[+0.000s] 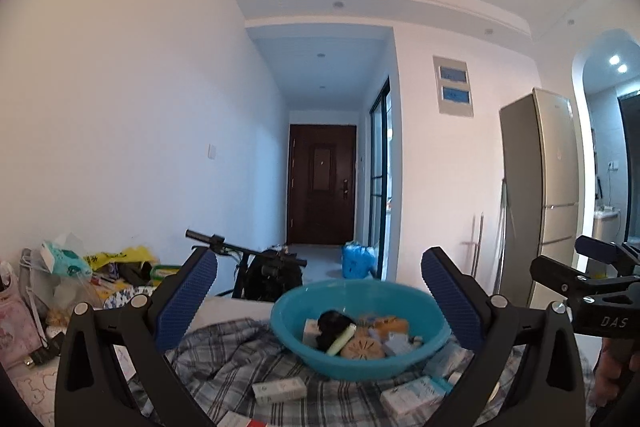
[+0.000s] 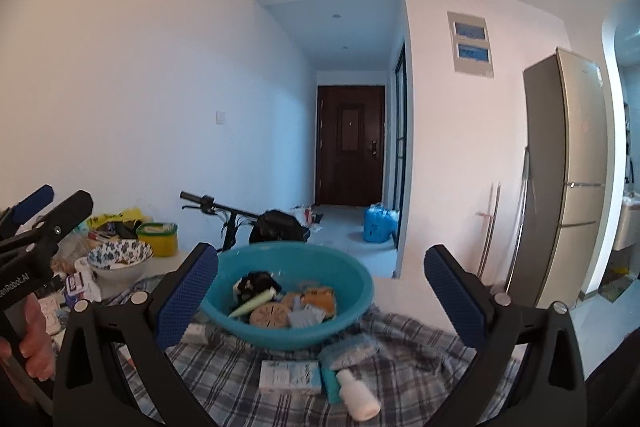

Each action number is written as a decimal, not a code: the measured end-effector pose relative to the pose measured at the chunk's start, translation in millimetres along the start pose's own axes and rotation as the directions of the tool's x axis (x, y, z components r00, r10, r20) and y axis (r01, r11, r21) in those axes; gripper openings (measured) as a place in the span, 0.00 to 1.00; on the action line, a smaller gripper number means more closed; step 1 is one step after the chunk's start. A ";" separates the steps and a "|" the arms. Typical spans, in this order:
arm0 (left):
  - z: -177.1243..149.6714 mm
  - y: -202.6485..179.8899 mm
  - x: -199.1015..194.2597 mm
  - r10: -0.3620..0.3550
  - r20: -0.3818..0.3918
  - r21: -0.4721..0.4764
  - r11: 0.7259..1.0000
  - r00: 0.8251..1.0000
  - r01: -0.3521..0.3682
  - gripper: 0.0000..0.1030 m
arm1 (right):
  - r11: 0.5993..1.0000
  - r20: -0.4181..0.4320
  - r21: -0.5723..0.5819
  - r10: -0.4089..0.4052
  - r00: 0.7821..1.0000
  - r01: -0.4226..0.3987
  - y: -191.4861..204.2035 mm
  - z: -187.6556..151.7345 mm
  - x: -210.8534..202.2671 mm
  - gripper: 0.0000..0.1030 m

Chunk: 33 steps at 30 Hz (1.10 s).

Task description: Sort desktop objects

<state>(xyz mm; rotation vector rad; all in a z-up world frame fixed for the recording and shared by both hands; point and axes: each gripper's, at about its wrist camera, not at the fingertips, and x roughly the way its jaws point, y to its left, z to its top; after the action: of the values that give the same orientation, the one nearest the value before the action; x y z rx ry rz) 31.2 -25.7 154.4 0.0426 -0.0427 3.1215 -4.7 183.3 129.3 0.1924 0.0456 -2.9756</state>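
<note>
A teal plastic basin (image 1: 400, 367) (image 2: 352, 267) sits on a plaid cloth (image 1: 224, 355) (image 2: 408, 347) and holds several small items: a black object, a green tube, a round tan disc, orange and white packs. My left gripper (image 1: 320, 295) is open and empty, raised in front of the basin. My right gripper (image 2: 320, 291) is open and empty, just before the basin. Small white boxes (image 1: 280, 389) (image 2: 290, 377), a teal packet (image 2: 348, 349) and a white bottle (image 2: 358, 395) lie on the cloth in front of the basin.
A blue-patterned bowl (image 2: 120, 257), a yellow-green tub (image 2: 158, 233), tissue packs (image 1: 64, 261) and bags clutter the left side. A bicycle (image 1: 256, 267) stands behind the table. A fridge (image 2: 568, 179) stands at the right, and a hallway leads to a dark door.
</note>
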 end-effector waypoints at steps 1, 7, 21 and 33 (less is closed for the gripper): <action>-6.0 -1.0 1.4 0.002 -0.012 0.007 1.000 1.000 -0.001 1.00 | 1.000 -0.007 0.009 -0.006 1.000 0.006 -1.4 -6.4 0.3 1.00; -44.1 -4.4 10.8 0.004 -0.065 0.008 1.000 0.998 -0.003 1.00 | 0.998 -0.026 0.031 -0.057 0.998 0.058 -9.2 -39.0 2.8 1.00; -123.7 -4.3 25.0 0.044 -0.099 -0.032 0.998 0.994 -0.047 1.00 | 0.997 -0.089 0.073 -0.020 0.996 0.026 -7.2 -114.9 34.0 1.00; -141.0 -2.4 41.7 0.046 -0.183 -0.036 0.998 0.982 -0.054 1.00 | 0.998 -0.134 0.054 -0.016 0.991 0.023 0.9 -133.2 49.3 1.00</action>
<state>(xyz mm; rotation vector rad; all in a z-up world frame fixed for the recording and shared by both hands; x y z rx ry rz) -14.2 -18.6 14.8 -0.2489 -0.1065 3.1576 -36.0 180.1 -9.2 0.4008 -0.0197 -2.9809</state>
